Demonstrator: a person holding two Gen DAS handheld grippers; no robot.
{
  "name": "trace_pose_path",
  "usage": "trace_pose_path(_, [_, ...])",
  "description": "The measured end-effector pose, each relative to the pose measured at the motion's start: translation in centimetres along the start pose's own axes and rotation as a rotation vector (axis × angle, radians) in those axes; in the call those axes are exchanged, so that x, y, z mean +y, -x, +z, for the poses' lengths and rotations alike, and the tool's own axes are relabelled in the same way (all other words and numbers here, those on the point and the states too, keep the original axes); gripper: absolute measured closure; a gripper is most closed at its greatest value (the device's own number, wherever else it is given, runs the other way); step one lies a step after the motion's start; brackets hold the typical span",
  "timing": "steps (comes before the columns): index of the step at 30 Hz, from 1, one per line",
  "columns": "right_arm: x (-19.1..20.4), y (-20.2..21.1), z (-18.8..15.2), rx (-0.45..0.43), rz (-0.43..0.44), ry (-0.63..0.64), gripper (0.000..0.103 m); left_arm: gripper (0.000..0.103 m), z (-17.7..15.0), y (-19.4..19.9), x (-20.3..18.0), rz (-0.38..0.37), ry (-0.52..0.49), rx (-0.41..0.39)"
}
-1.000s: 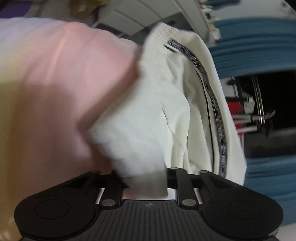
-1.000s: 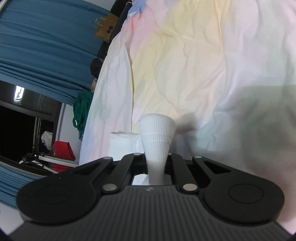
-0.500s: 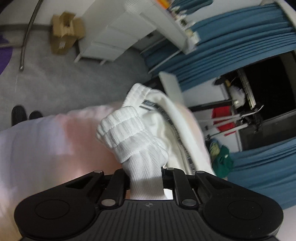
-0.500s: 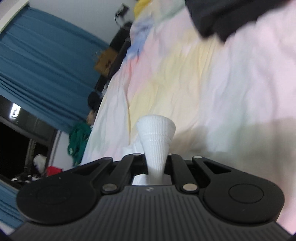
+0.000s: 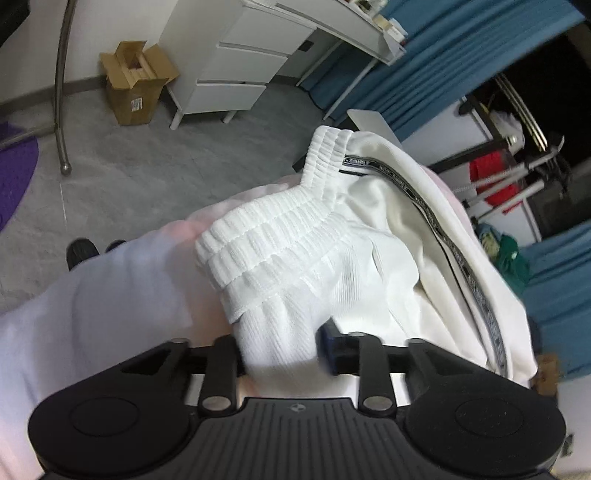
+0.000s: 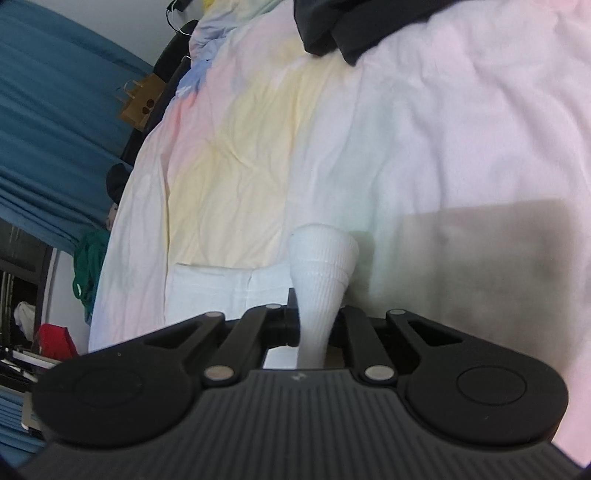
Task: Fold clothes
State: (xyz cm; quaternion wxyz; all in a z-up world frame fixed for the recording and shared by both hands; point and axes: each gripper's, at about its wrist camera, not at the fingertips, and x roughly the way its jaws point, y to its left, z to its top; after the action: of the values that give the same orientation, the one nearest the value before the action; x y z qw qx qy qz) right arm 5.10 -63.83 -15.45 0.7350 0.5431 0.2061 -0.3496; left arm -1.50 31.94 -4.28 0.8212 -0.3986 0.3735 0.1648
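- My left claw (image 5: pixel 286 352) is black, with a blue pad on one finger.
- The trousers (image 5: pixel 388 236) are white, ribbed at the waistband, with a black stripe of pale lettering down the side.
- The bed sheet (image 6: pixel 424 129) is pastel: pink, yellow, pale green and lilac patches.
- The curtains (image 5: pixel 413 74) are blue.
- The drawer unit (image 5: pixel 236 62) is white, the cardboard box (image 5: pixel 135 86) brown.
- The floor (image 5: pixel 155 162) is grey.
- My right claw (image 6: pixel 317 328) is black around white ribbed cloth.

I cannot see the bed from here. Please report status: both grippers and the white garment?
Left gripper jaws just opening, white waistband between them. Right gripper shut on white cuff. Dark clothing far up the bed, not in the way.
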Motion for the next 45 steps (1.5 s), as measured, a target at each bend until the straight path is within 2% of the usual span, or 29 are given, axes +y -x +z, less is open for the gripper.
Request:
trace_pose_path(1, [0.3, 0.2, 0.0, -0.004, -0.014, 0.011, 0.090, 0.050, 0.0, 0.2, -0.3, 0.029, -0.042, -0.010])
trace_pose_path(3, [1.1, 0.9, -0.2, -0.029, -0.035, 0.040, 0.075, 0.024, -0.2, 0.9, -1.1, 0.096, -0.137, -0.046])
trace_pose_path(5, [1.9, 2.1, 0.2, -0.071, -0.025, 0.072, 0.044, 0.019, -0.6, 2.2, -2.3, 0.151, -0.246, -0.099])
trace_pose_path(7, [3.1, 3.4, 0.0, -0.130, -0.007, 0.121, 0.030, 0.019, -1.0, 3.8, -3.6, 0.164, -0.330, -0.145])
trace_pose_path(12, [7.0, 6.0, -1.7, -0.211, 0.055, 0.288, 0.030, 0.006, -2.4, 7.1, -6.9, 0.135, -0.433, -0.253])
trace_pose_path(14, [8.4, 6.9, -2.6, -0.231, 0.102, 0.360, 0.030, 0.006, -3.5, 7.6, -8.9, 0.114, -0.475, -0.287])
trace_pose_path(16, [9.8, 8.0, -3.6, -0.243, 0.161, 0.433, 0.030, 0.005, -5.0, 6.7, -11.2, 0.078, -0.522, -0.285])
trace_pose_path(19, [11.6, 9.1, -5.1, -0.205, 0.287, 0.540, 0.030, 0.005, -7.2, 5.2, -14.5, 0.024, -0.593, -0.280])
trace_pose_path(22, [13.0, 9.6, -6.8, -0.149, 0.369, 0.614, 0.030, 0.005, -9.8, 3.6, -17.8, -0.034, -0.663, -0.272])
trace_pose_path(26, [14.5, 9.5, -9.3, -0.070, 0.440, 0.712, 0.030, 0.005, -13.2, 1.2, -21.9, -0.118, -0.737, -0.261])
trace_pose_path(32, [16.0, 10.3, -13.3, 0.003, 0.532, 0.846, 0.030, 0.005, -17.3, -2.9, -26.8, -0.197, -0.844, -0.245])
trace_pose_path(37, [16.7, 11.0, -15.9, 0.054, 0.608, 0.892, 0.030, 0.004, -18.9, -7.4, -27.7, -0.223, -0.923, -0.278])
trace_pose_path(42, [17.3, 11.1, -18.1, 0.093, 0.641, 0.953, 0.030, 0.004, -18.9, -10.8, -25.8, -0.185, -0.891, -0.217])
trace_pose_path(45, [17.7, 11.0, -19.2, 0.112, 0.662, 0.975, 0.030, 0.004, -18.1, -10.2, -25.1, -0.199, -0.837, -0.198])
